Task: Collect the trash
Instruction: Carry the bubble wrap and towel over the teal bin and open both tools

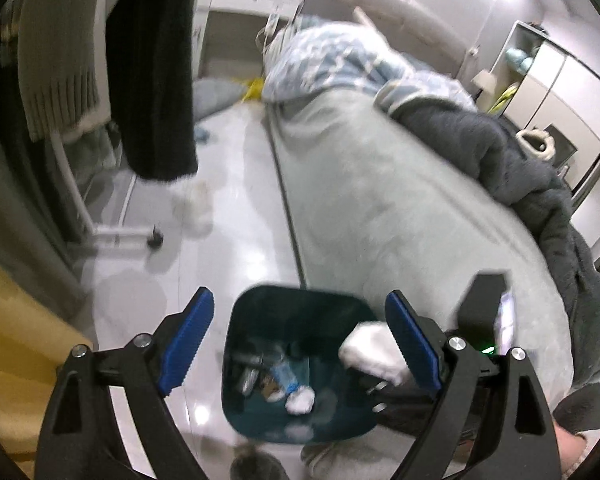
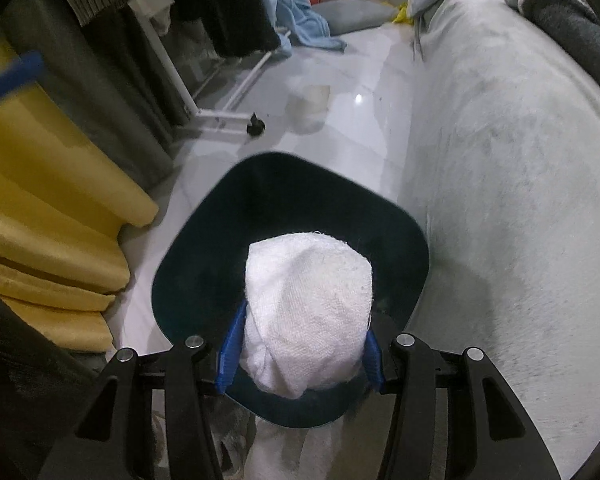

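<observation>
The right gripper point(image 2: 298, 354) is clenched on a white wad of cloth point(image 2: 308, 312), its blue pads point(image 2: 231, 356) pressing in from both sides, and it holds that wad directly over the open mouth of the dark teal trash bin point(image 2: 204, 240). From the left wrist view the same white wad point(image 1: 374, 346) shows at the bin's right rim, with the black body of the right gripper point(image 1: 482, 312) behind it.

The left gripper point(image 1: 300, 340) hangs above the trash bin point(image 1: 260, 420) with its jaws spread wide and nothing between the blue pads point(image 1: 188, 344). Down inside the bin lie a crushed plastic bottle point(image 1: 284, 376), a crumpled white tissue point(image 1: 300, 402) and some darker scraps (too blurred to name).

The bin stands on the glossy pale floor point(image 2: 360, 92), just beside the bed point(image 2: 520, 180), whose pale grey cover runs along the right. On the bed in the left wrist view are a blue patterned quilt point(image 1: 332, 56) at the far end and a dark grey fleece blanket point(image 1: 520, 160) nearer. Across the floor stands a white clothes rack point(image 2: 224, 114) on a black caster, hung with dark and knitted garments. Yellow curtain fabric point(image 2: 48, 200) folds at the left edge of the right wrist view
</observation>
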A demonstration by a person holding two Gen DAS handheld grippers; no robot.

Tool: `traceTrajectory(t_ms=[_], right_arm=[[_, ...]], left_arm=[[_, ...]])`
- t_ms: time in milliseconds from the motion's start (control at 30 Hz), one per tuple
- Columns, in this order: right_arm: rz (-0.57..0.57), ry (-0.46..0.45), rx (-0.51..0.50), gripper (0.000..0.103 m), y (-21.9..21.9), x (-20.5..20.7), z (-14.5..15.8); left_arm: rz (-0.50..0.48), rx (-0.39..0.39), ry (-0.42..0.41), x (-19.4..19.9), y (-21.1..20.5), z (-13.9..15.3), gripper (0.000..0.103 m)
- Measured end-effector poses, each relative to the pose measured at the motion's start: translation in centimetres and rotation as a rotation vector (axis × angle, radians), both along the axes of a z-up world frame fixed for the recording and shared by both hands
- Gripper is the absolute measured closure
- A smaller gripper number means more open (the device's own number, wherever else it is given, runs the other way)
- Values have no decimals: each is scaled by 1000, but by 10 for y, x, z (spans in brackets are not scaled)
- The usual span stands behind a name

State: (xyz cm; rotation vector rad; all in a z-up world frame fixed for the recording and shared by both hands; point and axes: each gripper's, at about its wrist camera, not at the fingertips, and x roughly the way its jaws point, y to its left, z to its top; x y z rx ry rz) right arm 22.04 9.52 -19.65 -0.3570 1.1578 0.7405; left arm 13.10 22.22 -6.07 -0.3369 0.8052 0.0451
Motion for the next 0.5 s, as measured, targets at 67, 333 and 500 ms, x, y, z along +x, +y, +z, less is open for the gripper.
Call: traceTrajectory(t_ms=[67, 333, 500], right_arm=[[-3, 9, -11, 50, -1, 0, -4], [-17, -10, -3, 37, -1, 3, 2], [-38, -45, 33, 34, -5, 3, 19]], left_arm=[[-6, 6, -54, -4, -4, 14, 14], [-31, 60, -180, -14, -19, 47, 14], [-41, 108, -235, -22, -29, 64, 10]])
